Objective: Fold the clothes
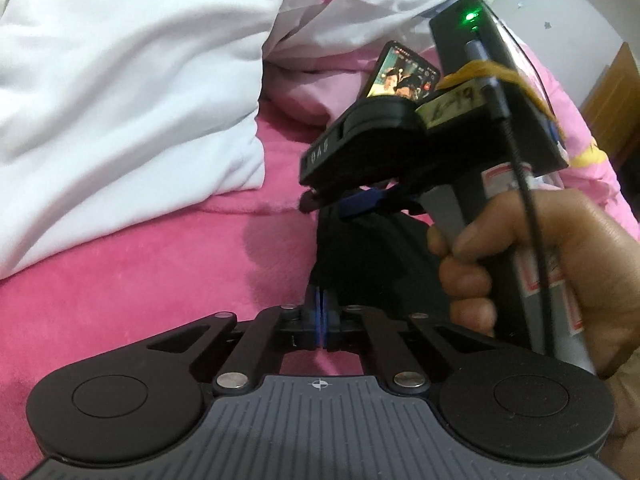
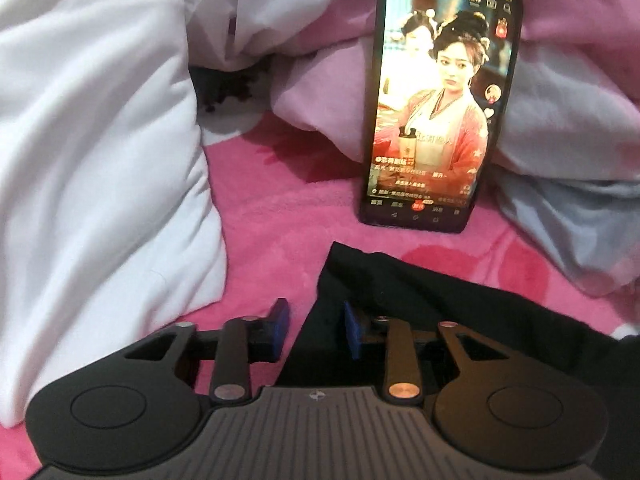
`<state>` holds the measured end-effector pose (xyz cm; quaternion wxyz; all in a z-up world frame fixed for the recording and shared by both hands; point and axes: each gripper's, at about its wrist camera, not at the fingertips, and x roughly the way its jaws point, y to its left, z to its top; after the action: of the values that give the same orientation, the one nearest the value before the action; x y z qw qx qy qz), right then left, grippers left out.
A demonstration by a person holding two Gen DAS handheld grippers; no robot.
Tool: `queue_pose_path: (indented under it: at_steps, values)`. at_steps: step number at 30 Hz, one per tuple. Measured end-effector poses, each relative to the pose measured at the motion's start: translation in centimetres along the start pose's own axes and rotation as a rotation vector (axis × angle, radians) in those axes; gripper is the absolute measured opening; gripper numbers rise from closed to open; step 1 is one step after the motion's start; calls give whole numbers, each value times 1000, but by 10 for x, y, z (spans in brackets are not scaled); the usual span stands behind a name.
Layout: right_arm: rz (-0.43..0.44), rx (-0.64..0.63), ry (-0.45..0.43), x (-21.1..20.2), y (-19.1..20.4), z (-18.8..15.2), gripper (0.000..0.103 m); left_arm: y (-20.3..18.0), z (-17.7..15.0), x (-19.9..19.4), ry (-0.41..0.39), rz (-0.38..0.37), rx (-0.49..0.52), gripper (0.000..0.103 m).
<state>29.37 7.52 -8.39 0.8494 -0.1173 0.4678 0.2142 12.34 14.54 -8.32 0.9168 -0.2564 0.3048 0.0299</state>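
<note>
Pink fleece bedding carries a propped phone. Below the phone lies black clothing: left gripper pinches its edge, right gripper spread over it.

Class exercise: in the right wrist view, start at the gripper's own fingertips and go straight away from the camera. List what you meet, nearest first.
right gripper → black garment → pink blanket → phone standing upright → pale bedding behind it.
</note>
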Motion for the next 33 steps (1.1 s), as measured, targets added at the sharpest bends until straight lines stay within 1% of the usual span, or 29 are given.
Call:
queue_pose_path:
  at_steps: [2,7,12,15,21,24,29,33]
  values:
    - [1,17,-13,-5,-5,-1,2,-1,0,-2,-14,-9,1,0]
    - [74,140,-70,-31,-35,-4,2,-4,1,-10,-52,-44,2,0]
    - [139,206,-165,-70,-61,-9,2,-11,2,-26,-141,-147,3,0]
    - [152,234,-227,-94,-74,-10,2,-22,1,-32,-152,-207,21,0]
    - [148,281,-322,-143,-116,-22,2,-63,-3,-39,-143,-269,128,0]
    - [139,308,-358,-158,-138,-34,2,-85,-7,-37,-126,-288,189,0]
    - [123,372,-393,-173,-177,-65,2,-110,-22,-27,-82,-290,288,0]
    - [127,461,-397,-170,-209,-101,2,-121,-35,-15,-20,-292,373,0]
